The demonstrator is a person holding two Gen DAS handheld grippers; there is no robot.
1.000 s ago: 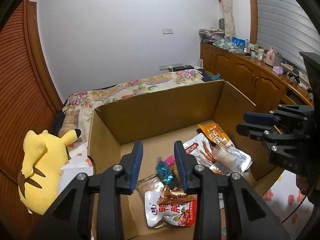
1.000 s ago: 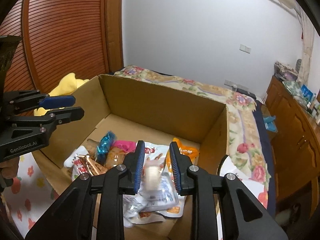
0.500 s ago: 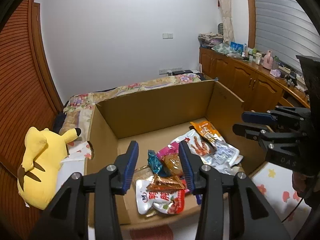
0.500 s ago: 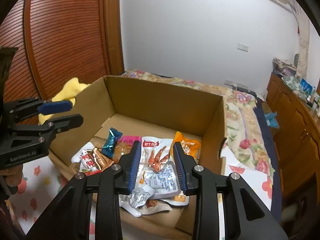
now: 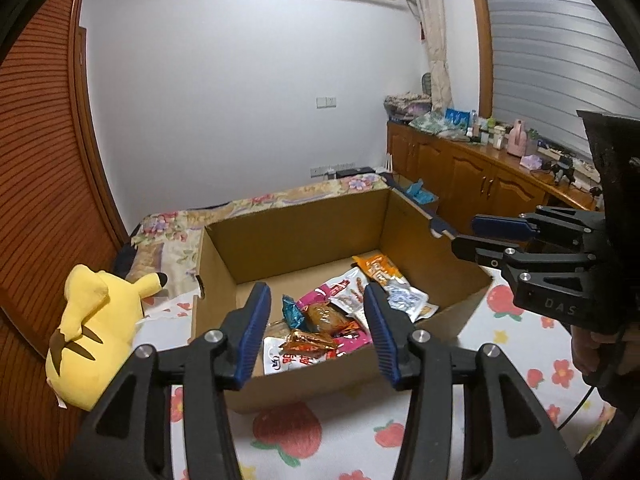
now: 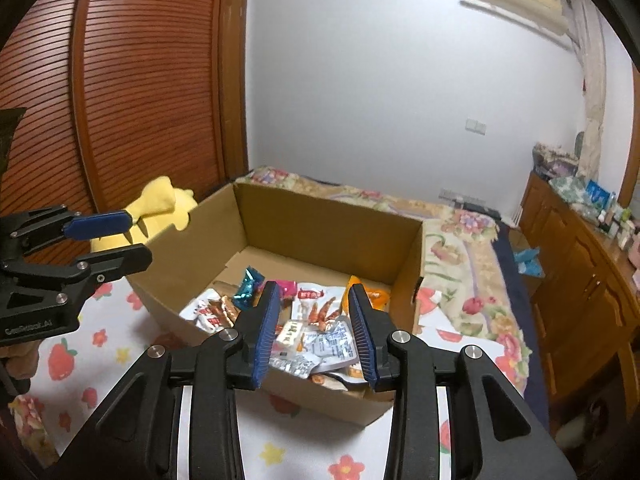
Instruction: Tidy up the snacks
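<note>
Snack packets' (image 5: 320, 322) print perhaps too small.

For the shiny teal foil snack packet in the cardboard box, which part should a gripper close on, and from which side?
Probably its raised upper end, from above. The shiny teal foil snack packet stands tilted on the other packets near the left of the cardboard box, its crimped top end sticking up free. The left gripper, open and empty, is nearer.

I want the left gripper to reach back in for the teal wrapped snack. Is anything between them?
Only the cardboard box front wall stands between the open, empty left gripper and the teal snack; the box is open-topped, and nothing covers the snack.
</note>
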